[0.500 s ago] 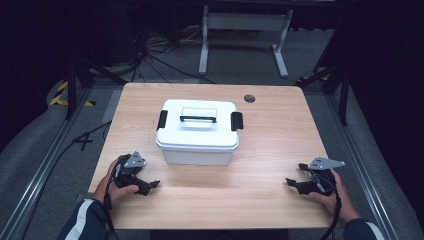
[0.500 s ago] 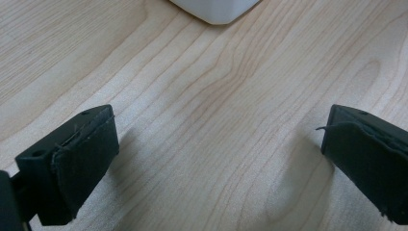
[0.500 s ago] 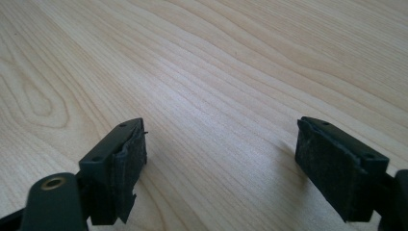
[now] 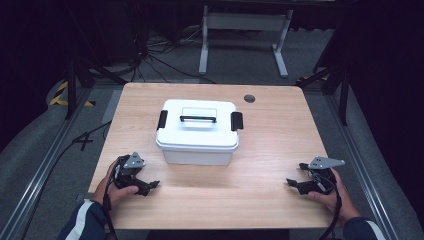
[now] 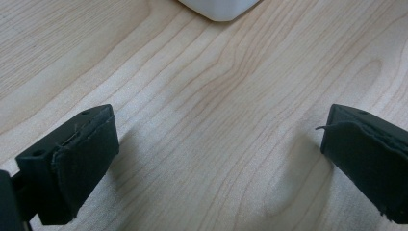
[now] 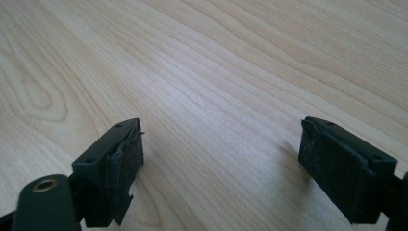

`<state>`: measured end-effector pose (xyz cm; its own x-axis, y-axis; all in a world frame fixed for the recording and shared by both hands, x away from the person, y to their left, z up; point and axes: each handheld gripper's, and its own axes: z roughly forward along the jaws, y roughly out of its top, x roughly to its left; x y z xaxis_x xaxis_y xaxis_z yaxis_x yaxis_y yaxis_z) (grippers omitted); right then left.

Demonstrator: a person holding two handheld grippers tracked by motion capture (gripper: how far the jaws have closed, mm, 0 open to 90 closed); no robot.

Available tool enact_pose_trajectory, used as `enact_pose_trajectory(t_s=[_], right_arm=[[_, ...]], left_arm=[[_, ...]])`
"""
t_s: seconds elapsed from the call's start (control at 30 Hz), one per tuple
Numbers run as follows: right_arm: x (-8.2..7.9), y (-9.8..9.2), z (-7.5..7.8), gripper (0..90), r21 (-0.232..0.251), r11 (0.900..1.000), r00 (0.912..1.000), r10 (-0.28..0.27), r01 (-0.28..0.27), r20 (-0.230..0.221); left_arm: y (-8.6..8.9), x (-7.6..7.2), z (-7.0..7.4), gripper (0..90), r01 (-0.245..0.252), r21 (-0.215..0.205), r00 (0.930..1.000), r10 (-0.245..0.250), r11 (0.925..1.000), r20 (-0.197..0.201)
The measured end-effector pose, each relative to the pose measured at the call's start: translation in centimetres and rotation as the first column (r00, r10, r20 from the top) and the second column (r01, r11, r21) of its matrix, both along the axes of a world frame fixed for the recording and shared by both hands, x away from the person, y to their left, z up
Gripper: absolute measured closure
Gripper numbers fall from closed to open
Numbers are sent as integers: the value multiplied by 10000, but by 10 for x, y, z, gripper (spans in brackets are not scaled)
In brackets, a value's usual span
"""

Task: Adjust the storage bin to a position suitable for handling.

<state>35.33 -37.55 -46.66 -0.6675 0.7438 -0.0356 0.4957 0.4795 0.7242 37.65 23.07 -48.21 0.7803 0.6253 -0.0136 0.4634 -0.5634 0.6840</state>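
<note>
- White lidded box (image 4: 197, 131) sits mid-counter (image 4: 270, 150), nearer the far edge.
- Left tool (image 4: 145, 186), near the front-left corner, gapes wide, empty.
- Right tool (image 4: 295, 184), near the front-right corner, likewise wide, empty.

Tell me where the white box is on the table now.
In the high view, the white box sits mid-table, slightly left of centre, ahead of the left gripper.

Light wood table (image 4: 260, 190); white lidded box (image 4: 197, 131) at centre, black latches.

wooden table (image 4: 260, 195), cables (image 4: 155, 50), metal stand (image 4: 245, 22)
</note>
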Motion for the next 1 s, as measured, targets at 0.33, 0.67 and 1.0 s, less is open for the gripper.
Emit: enact_pose_trajectory(t_s=[0.33, 0.67, 1.0], right_arm=[[0, -4, 3, 190, -114, 9999, 9998, 92, -94, -172], [3, 0, 20, 267, -380, 9980, 9986, 490, -498, -206], [10, 11, 45, 267, -593, 9932, 9949, 1006, -1003, 26]], left_arm=[[0, 0, 0, 1, 13, -4, 10000, -13, 10000, -2], [0, 0, 0, 1, 10, -7, 10000, -10, 10000, -2], [0, 0, 0, 1, 43, 17, 10000, -43, 10000, 13]])
